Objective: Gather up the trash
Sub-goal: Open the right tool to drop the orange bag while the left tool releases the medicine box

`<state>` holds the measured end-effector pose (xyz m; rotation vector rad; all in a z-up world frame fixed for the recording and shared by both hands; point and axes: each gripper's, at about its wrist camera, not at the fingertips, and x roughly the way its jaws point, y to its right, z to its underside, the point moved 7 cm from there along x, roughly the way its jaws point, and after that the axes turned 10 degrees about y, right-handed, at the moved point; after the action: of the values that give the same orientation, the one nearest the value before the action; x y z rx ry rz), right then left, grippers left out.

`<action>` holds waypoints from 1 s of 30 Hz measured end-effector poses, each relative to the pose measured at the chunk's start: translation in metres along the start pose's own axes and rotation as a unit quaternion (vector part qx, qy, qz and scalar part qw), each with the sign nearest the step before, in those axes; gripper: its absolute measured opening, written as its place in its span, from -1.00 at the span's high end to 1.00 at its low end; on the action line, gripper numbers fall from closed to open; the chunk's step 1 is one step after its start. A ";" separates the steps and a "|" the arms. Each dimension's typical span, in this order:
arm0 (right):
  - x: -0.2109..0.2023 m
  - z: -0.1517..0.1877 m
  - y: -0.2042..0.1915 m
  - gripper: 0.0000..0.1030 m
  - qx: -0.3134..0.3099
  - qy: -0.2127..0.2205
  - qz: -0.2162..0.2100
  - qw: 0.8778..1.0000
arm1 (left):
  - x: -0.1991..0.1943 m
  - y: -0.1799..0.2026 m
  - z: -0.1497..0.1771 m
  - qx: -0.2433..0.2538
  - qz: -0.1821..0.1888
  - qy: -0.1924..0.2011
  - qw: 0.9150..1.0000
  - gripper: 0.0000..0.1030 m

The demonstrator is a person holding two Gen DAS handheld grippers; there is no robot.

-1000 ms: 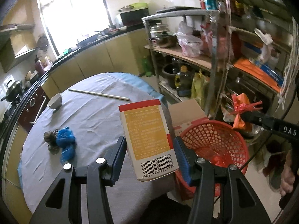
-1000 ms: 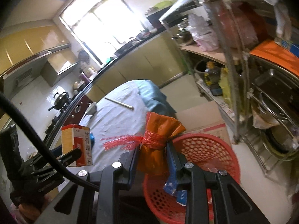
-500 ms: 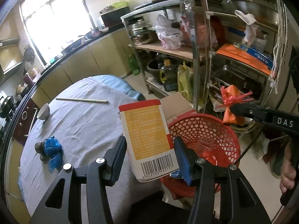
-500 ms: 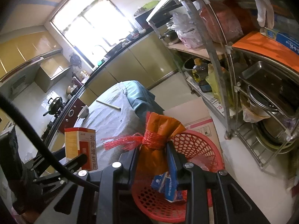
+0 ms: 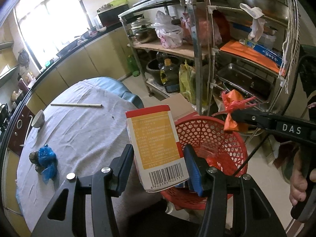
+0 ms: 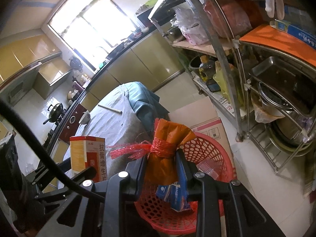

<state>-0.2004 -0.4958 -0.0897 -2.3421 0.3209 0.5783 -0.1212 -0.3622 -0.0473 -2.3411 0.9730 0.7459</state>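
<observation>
At lower centre, the red basket [image 6: 215, 158] held a blue-and-white packet [image 6: 174, 195]. The left gripper [image 5: 158, 167] pinched a carton [image 5: 156, 148]. The right gripper [image 6: 161, 169] pinched an orange bag [image 6: 164, 154].

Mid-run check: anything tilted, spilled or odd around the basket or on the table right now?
Nothing spilled. The box sits tilted in the left claw, leaning away from upright. On the table, a crumpled blue wad still lies beside a dark lump. The red basket stands upright, and the right claw grips the orange bag.
</observation>
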 end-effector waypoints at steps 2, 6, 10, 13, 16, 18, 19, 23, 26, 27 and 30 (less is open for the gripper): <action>0.002 0.001 0.001 0.39 0.001 -0.002 -0.001 1.000 | 0.000 0.000 0.000 0.001 0.001 0.000 1.000 -0.06; 0.002 0.001 0.002 0.39 0.004 -0.002 -0.002 1.000 | 0.001 0.001 0.002 0.003 0.002 -0.002 1.000 -0.06; 0.003 -0.001 0.003 0.39 0.006 -0.001 -0.003 1.000 | 0.001 0.002 0.003 0.005 0.003 -0.003 1.000 -0.06; 0.003 0.000 0.001 0.39 0.004 -0.001 -0.003 1.000 | 0.002 0.003 0.002 0.006 0.004 -0.005 1.000 -0.06; 0.004 0.001 0.002 0.39 0.005 -0.002 -0.003 1.000 | 0.003 0.005 0.004 0.009 0.006 -0.006 1.000 -0.06; 0.005 0.002 0.002 0.39 0.008 -0.005 -0.004 1.000 | 0.004 0.007 0.006 0.010 0.009 -0.009 1.000 -0.06; 0.005 0.002 0.003 0.39 0.008 -0.006 -0.004 1.000 | 0.005 0.007 0.006 0.010 0.010 -0.010 1.000 -0.07; 0.008 0.003 0.004 0.39 0.010 -0.011 -0.004 1.000 | 0.007 0.008 0.007 0.011 0.013 -0.013 1.000 -0.07; 0.011 0.006 0.005 0.39 0.012 -0.016 -0.003 1.000 | 0.007 0.008 0.008 0.011 0.014 -0.013 1.000 -0.07; 0.012 0.006 0.005 0.39 0.014 -0.018 -0.003 1.000 | 0.007 0.008 0.008 0.010 0.015 -0.013 1.000 -0.07; 0.014 0.007 0.004 0.38 0.014 -0.021 -0.004 1.000 | 0.008 0.009 0.008 0.013 0.015 -0.013 1.000 -0.07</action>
<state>-0.1923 -0.4951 -0.1035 -2.3002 0.2983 0.6141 -0.1257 -0.3667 -0.0604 -2.2941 1.0019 0.7684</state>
